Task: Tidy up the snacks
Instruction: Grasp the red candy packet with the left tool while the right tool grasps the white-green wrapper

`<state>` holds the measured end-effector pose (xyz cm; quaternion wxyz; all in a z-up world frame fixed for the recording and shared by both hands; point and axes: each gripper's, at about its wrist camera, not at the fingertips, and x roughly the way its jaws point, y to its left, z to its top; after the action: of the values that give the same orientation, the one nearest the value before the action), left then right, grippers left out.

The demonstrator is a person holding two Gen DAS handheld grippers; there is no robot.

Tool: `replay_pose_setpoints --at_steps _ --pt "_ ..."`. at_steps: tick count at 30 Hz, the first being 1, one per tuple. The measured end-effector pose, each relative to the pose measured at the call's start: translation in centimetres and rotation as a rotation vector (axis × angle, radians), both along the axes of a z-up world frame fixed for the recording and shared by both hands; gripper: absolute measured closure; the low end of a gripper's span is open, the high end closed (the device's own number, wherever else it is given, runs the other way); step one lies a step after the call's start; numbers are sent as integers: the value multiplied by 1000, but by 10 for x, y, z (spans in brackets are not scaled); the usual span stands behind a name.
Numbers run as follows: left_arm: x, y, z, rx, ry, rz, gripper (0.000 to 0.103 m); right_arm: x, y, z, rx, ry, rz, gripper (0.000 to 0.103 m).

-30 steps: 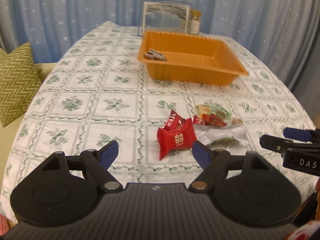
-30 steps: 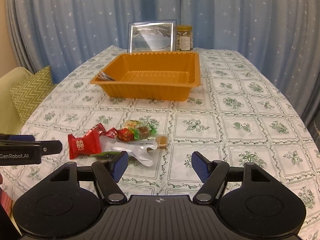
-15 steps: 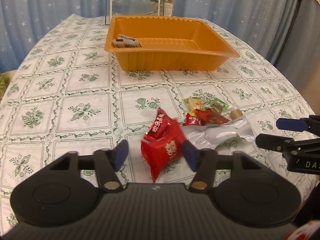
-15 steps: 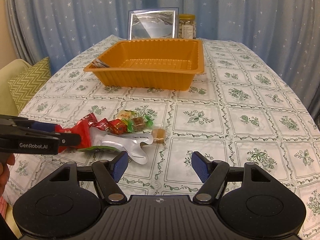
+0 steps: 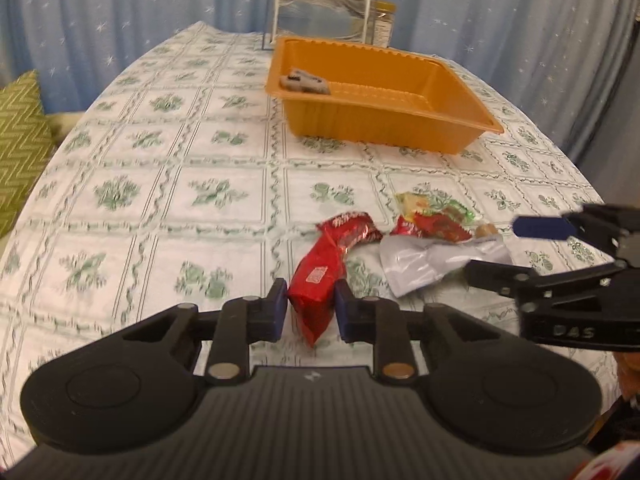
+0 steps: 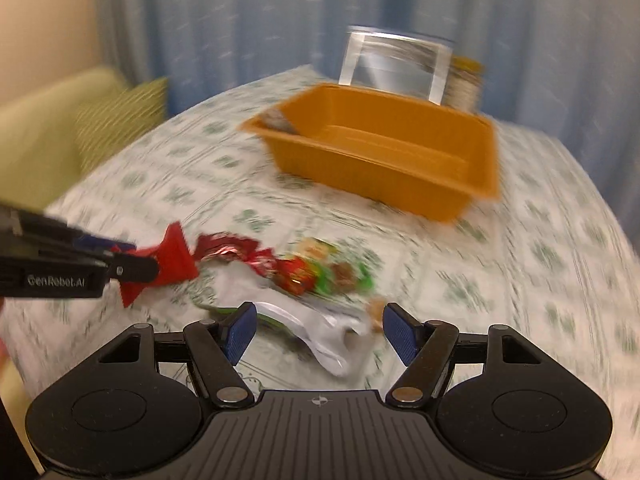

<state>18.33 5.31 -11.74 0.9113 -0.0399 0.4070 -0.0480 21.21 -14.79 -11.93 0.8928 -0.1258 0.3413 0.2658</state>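
Note:
A red snack packet (image 5: 316, 280) stands on edge between the pads of my left gripper (image 5: 311, 308), whose jaws are closing and pressing on its sides; the right wrist view shows the same grip on the red packet (image 6: 172, 256). Just right of it lie a crumpled white packet (image 5: 420, 260) and a small heap of wrapped candies (image 5: 432, 220). My right gripper (image 6: 316, 328) is open, tilted, low over the white packet (image 6: 328, 344). Beyond them sits the orange tray (image 5: 384, 128) with one grey packet (image 5: 304, 80) in its left corner.
A framed picture (image 5: 322, 12) and a jar (image 5: 382, 28) stand behind the tray, against blue curtains. A green zigzag cushion (image 5: 20, 148) lies on a sofa off the table's left edge. The floral tablecloth (image 5: 160, 200) stretches bare to the left.
My left jaws have closed from wide apart onto the red packet, which turned up on its edge. My right gripper rolled and swung in towards the white packet; its view is now blurred.

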Motion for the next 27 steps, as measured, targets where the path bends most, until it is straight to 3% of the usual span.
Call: replay_pose_setpoints --at_steps 7,11,13,18,21,25,27 --pt "-4 1 0 -14 1 4 81 11 21 -18 -150 10 163 35" --pt "-4 1 1 -10 0 1 80 6 19 -19 -158 38 145 68" --pt "-4 0 0 -2 -2 -6 79 1 15 -18 -139 65 121 73" --pt "-5 -1 -1 20 -8 -20 66 -15 3 -12 -35 153 33 74" --pt "-2 -2 -1 48 -16 -33 57 -17 -2 -10 15 153 -1 73" --pt "7 1 -3 57 -23 -54 55 -12 -4 -8 70 156 -16 55" --pt "12 2 -4 63 -21 -66 55 -10 -3 -7 79 147 -17 54"
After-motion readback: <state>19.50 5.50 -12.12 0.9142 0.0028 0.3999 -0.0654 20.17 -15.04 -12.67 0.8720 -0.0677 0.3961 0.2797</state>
